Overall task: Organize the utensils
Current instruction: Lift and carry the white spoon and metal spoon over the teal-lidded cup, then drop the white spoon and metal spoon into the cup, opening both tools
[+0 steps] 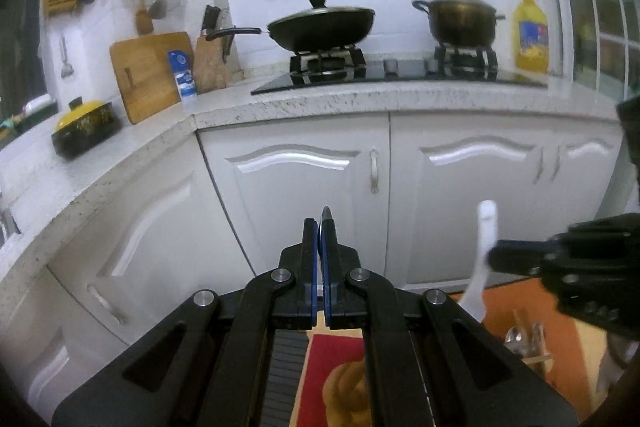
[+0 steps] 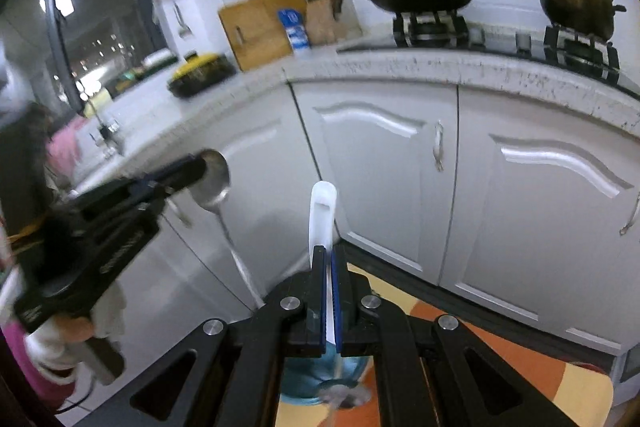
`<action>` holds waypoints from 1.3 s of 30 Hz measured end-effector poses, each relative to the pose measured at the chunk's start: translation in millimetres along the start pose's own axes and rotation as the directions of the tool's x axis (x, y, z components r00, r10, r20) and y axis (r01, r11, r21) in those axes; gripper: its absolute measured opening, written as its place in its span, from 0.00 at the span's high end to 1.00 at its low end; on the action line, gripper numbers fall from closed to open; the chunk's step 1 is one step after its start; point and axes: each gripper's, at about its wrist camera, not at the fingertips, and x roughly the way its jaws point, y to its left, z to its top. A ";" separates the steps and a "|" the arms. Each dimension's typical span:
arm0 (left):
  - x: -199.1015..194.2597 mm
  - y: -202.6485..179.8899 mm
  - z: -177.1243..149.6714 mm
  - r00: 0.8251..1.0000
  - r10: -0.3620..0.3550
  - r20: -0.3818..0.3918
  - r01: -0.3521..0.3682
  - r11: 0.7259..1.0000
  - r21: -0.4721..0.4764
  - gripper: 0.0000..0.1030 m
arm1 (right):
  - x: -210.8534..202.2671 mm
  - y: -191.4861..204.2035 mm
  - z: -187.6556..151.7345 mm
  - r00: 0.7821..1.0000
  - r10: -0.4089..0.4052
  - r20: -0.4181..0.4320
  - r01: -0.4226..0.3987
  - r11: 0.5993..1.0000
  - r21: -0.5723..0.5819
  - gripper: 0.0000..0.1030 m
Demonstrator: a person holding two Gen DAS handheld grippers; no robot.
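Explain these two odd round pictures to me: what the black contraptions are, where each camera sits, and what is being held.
No robot here: a person holds a black two-finger gripper in each hand, each carrying a fisheye camera looking along its fingers. The left camera shows the left gripper shut on a thin metal tip; the right camera shows this is a shiny metal spoon. The right gripper is shut on a white plastic spoon. Behind, the speckled white countertop carries a black lidded wok, a bronze pot and a wooden cutting board.

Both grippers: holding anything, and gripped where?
Right gripper clamps a white plastic spoon mid-handle. Left gripper pinches a metal spoon at its bowl, handle hanging down.
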 end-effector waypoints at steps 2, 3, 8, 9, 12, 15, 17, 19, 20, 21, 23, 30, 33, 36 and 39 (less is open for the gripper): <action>7.3 -7.1 -7.8 1.000 -0.009 -0.017 0.009 1.000 0.013 1.00 | 14.4 -5.7 -7.7 1.000 0.000 -0.032 0.000 1.000 0.011 0.98; 8.1 -11.1 -11.3 1.000 -0.010 -0.023 0.010 1.000 0.020 1.00 | 19.4 -7.4 -12.0 0.999 0.001 -0.043 0.000 1.000 0.012 0.98; 19.6 -18.7 -24.8 0.997 -0.035 -0.072 0.035 0.999 0.011 1.00 | 33.7 -6.6 -27.5 0.995 0.009 -0.103 -0.010 1.000 -0.004 0.98; 20.6 -19.2 -26.6 0.996 -0.038 -0.079 0.038 0.999 0.006 1.00 | 35.7 -7.3 -30.0 0.993 0.015 -0.114 -0.015 1.000 0.001 0.98; 22.9 -22.2 -32.4 0.993 -0.053 -0.107 0.053 0.999 -0.010 1.00 | 40.7 -10.5 -33.8 0.989 0.035 -0.140 -0.032 0.999 0.023 0.98; 23.6 -21.6 -35.8 0.989 -0.067 -0.132 0.063 0.997 -0.032 0.99 | 36.5 -16.5 -35.2 0.990 0.036 -0.133 -0.029 0.998 0.054 0.98; 21.9 -20.4 -36.6 0.987 -0.078 -0.142 0.072 0.996 -0.048 0.98 | 29.0 -19.1 -35.5 0.992 0.034 -0.120 -0.026 0.997 0.068 0.97; 19.5 -19.4 -36.7 0.984 -0.091 -0.150 0.082 0.995 -0.063 0.93 | 19.4 -22.9 -36.3 0.994 0.029 -0.102 -0.021 0.997 0.079 0.89; 17.5 -19.6 -37.0 0.983 -0.098 -0.157 0.088 0.994 -0.071 0.82 | 14.4 -25.3 -37.9 0.995 0.027 -0.098 -0.019 0.996 0.089 0.84; 15.7 -19.1 -37.6 0.982 -0.102 -0.158 0.090 0.993 -0.078 0.75 | 10.4 -26.5 -39.5 0.995 0.026 -0.095 -0.017 0.995 0.099 0.75; 10.1 -18.4 -37.9 0.983 -0.111 -0.149 0.098 0.991 -0.092 0.61 | 2.4 -29.9 -44.8 0.995 0.029 -0.090 -0.018 0.993 0.119 0.74; -8.8 -20.9 -38.6 0.982 -0.114 -0.151 0.101 0.991 -0.089 0.59 | -16.7 -36.2 -62.5 0.996 0.025 -0.087 -0.010 0.986 0.165 0.74; -17.1 -22.5 -38.4 0.984 -0.104 -0.148 0.092 0.992 -0.086 0.58 | -26.3 -35.2 -66.8 0.997 0.017 -0.074 -0.004 0.985 0.172 0.74; -26.3 -25.7 -39.5 0.983 -0.103 -0.150 0.091 0.992 -0.087 0.58 | -33.3 -33.0 -70.7 0.998 0.002 -0.067 0.010 0.985 0.171 0.74; -35.3 -29.6 -41.1 0.984 -0.106 -0.146 0.094 0.992 -0.087 0.57 | -41.6 -30.1 -75.9 0.998 -0.014 -0.062 0.025 0.986 0.167 0.74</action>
